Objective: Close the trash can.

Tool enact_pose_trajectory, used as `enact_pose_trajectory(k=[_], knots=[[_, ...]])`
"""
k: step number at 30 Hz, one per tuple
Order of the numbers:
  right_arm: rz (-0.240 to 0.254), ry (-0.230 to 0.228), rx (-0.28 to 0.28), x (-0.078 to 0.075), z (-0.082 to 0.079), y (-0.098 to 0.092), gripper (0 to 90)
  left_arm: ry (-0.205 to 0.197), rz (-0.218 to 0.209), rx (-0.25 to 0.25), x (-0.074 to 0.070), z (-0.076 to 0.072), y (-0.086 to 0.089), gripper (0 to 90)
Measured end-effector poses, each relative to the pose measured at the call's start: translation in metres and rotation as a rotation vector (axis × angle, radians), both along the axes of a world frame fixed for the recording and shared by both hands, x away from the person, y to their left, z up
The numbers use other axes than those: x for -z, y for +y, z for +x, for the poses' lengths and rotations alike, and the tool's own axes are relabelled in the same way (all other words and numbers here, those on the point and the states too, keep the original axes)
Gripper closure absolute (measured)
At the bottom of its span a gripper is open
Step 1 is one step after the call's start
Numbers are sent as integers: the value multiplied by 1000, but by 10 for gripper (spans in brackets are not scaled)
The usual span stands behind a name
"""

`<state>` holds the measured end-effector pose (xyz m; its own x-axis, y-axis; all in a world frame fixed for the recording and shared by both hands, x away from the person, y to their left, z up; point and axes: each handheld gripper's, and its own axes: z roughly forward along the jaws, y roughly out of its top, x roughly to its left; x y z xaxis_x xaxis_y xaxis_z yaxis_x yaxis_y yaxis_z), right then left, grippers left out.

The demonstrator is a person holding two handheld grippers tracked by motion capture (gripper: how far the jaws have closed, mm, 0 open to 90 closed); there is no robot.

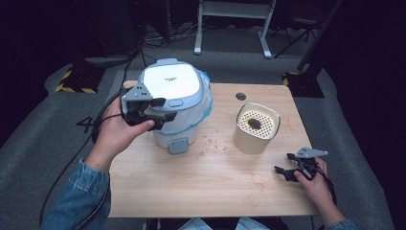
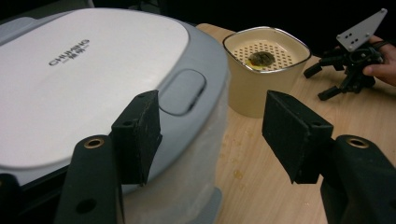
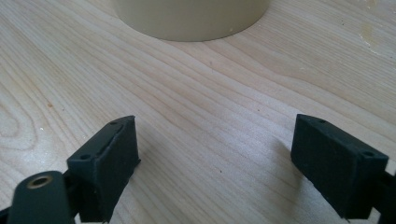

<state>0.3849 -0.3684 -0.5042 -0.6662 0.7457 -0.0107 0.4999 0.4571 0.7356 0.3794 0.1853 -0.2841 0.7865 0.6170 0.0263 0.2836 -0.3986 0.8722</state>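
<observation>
Reading "CHUMING", the cooker lid sits near the left gripper, fingers apart; right gripper fingers apart too.

The cooker stands at the far left of my worktop, the cup to its right — crumbs scattered between them. My left gripper hovers at the cooker's front-left edge; my right gripper rests on the worktop, just in front of the cup and to its right.
</observation>
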Motion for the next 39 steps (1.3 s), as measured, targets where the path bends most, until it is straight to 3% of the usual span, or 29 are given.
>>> enact_pose_trajectory(k=[6, 9, 13, 32, 39], knots=[[0, 0, 0, 0, 0, 0, 150, 16, 6, -11, 14, -23, 3, 380], [0, 0, 0, 0, 0, 0, 150, 25, 30, -20, 25, -32, 5, 381], [0, 0, 0, 0, 0, 0, 150, 55, 15, -26, 45, -42, 10, 377], [0, 0, -2, 0, 0, 0, 150, 145, 3, -75, 130, -45, 25, 366], [0, 1, -2, 0, 0, 0, 150, 210, -3, -89, 156, -45, 24, 365]])
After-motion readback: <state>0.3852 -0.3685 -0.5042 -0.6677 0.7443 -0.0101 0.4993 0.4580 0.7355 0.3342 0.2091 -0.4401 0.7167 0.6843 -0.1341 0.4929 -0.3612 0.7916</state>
